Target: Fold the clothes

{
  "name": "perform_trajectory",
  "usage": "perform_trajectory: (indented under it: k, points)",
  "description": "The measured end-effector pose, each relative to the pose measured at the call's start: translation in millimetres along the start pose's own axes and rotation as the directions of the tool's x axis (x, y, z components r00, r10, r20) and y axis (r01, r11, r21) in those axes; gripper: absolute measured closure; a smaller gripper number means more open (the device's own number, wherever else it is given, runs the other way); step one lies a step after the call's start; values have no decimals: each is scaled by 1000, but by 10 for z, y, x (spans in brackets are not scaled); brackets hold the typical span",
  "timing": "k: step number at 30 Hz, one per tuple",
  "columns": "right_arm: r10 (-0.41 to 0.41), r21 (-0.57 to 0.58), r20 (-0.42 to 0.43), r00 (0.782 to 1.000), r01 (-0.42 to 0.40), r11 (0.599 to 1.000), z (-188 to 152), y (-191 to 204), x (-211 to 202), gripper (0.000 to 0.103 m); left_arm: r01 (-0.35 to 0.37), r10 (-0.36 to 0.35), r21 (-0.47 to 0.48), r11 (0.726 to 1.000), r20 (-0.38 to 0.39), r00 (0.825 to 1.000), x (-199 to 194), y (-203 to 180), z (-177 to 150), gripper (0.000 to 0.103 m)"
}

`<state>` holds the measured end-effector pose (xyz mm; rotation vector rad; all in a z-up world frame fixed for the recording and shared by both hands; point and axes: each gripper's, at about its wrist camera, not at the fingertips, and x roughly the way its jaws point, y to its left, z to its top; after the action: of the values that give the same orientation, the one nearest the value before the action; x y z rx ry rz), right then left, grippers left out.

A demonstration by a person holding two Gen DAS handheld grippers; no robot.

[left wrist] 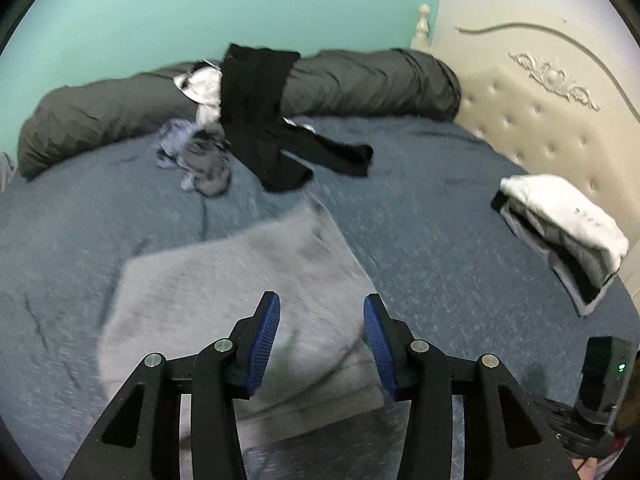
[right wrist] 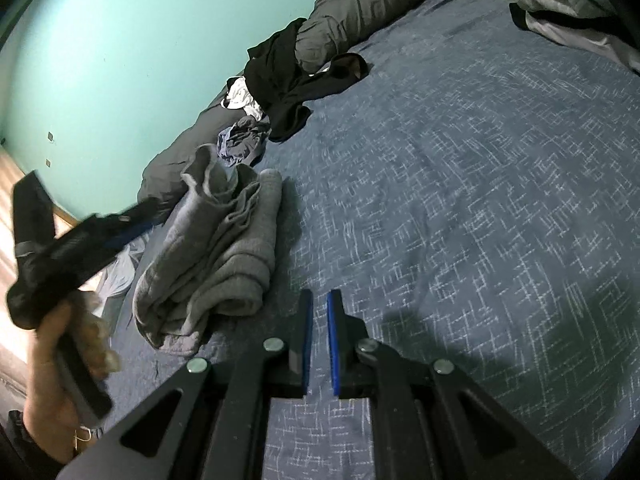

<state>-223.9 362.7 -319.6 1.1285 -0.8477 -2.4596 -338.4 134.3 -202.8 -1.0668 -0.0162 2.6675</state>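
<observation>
1. Holding my left gripper (left wrist: 322,312) above the near part of the bed, I am keeping its blue pads (left wrist: 264,344) spread wide apart with nothing between them.
2. I am seeing a folded grey garment (left wrist: 240,300) lying on the blue bedspread (left wrist: 440,220) right under and ahead of that gripper; the left view is blurred, so its edges are hard to read.
3. I am holding my right gripper (right wrist: 320,300) low over bare bedspread, its pads (right wrist: 306,340) drawn almost together with only a narrow slit between them, gripping nothing.
4. In the right view the grey garment (right wrist: 216,256) is sitting just left of my right gripper, bunched in thick folds, apart from the fingers.
5. My left hand (right wrist: 60,368) is showing at the near left of the right view, wrapped around the left gripper's handle.
6. Farther off, a black garment (left wrist: 260,120) is draping over a long dark grey rolled blanket (left wrist: 360,80) at the far edge, with a small crumpled pile of blue-grey clothes (left wrist: 192,152) just beside it.
7. A stack of folded clothes (left wrist: 560,232), white on top, is resting at the right near the padded headboard (left wrist: 540,120).
</observation>
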Motion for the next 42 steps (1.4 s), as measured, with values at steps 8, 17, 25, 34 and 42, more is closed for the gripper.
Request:
perform_trajectory:
  k: [8, 17, 25, 34, 42]
  points:
    - [10, 2, 2, 1000, -10, 1000, 23, -5, 10, 96, -81, 76, -94, 992, -59, 995, 37, 532, -45, 56]
    - [12, 7, -15, 1000, -12, 1000, 34, -20, 84, 96, -101, 84, -100, 990, -162, 983, 347, 681, -523, 56]
    - [17, -26, -36, 999, -18, 999, 2, 57, 144, 96, -76, 63, -109, 991, -118, 991, 103, 864, -655, 54]
    - [51, -173, -28, 998, -55, 983, 72, 703, 128, 96, -29, 20, -144, 989, -67, 998, -214, 1225, -855, 54]
    - [87, -264, -37, 996, -94, 960, 463, 1425, 420, 95, 58, -67, -157, 986, -51, 996, -173, 1322, -1002, 53]
